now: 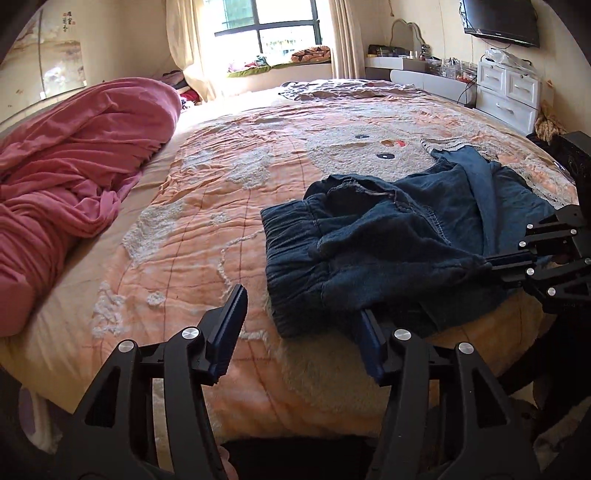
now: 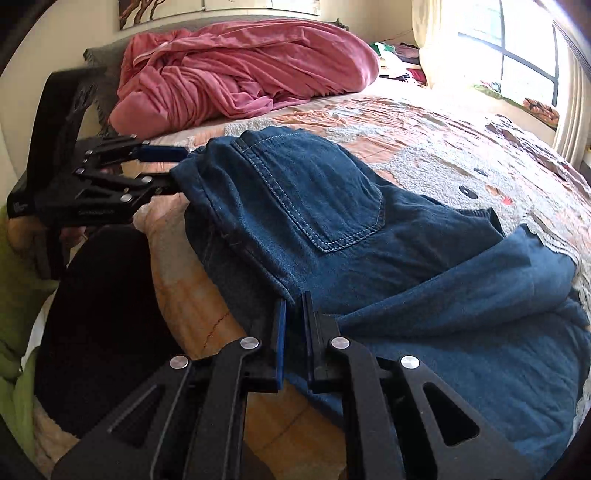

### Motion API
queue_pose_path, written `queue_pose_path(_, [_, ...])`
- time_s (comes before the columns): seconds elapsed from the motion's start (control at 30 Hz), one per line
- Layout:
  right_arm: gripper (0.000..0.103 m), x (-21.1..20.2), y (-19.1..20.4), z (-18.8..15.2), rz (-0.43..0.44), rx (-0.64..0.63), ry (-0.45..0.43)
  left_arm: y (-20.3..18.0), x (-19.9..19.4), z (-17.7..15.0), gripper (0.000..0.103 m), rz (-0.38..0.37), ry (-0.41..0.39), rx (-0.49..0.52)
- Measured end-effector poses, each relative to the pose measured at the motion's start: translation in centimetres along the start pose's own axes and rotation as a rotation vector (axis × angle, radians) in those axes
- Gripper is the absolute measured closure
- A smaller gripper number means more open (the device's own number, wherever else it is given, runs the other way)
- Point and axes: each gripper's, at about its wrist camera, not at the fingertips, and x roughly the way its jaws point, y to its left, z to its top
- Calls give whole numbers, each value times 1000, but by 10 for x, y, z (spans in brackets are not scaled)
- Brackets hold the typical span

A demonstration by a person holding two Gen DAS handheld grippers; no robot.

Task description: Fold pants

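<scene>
Pants point(image 1: 399, 240), dark blue denim, lie bunched on the bed point(image 1: 229, 206) near its front edge, partly folded over. Elastic waistband point(image 1: 291, 251) faces left in the left wrist view; a back pocket point(image 2: 314, 192) shows on top in the right wrist view.

Left gripper point(image 1: 301, 314): jaws apart. Its right finger tip sits under or against the lower edge of the pants, the left finger stands clear over the bedcover (no cloth pressed between the pads). In the right wrist view the same gripper point(image 2: 177, 168) shows at the left, jaws spread at the waistband corner.

Right gripper point(image 2: 294, 306): jaws close together, clamped on a fold of the pants at the near edge; denim runs down between the pads. In the left wrist view it point(image 1: 491, 264) comes in from the right, tips buried in the cloth.

A pink blanket point(image 1: 74, 158) is heaped along the bed's far-left side, well apart from the pants. Window point(image 1: 269, 22) behind, white drawers point(image 1: 509, 92) and a TV point(image 1: 498, 18) at the right wall.
</scene>
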Motion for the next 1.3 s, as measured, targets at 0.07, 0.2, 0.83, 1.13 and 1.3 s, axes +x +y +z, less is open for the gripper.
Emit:
queue_pose_path(0.07, [96,-3,2,0,0,1,-10,4,-8,-1,55,16,1,-6])
queue_pose_path(0.2, [96,-7,5,-1,6,2,-23,13,-35,8,55,35,-46,-52])
queue_pose_path(0.83, [76,-46,-10,-10,72,154,-66,-51,34,12,57,-99,115,-1])
queue_pose_path(1.13, [62,3,-32,18,-71,211,24,-57,33,11,57,-83,109,19])
queue_pose_path(1.3, [61,14,-37,5,-74,237,28,-59,35,11,55,-85,104,27])
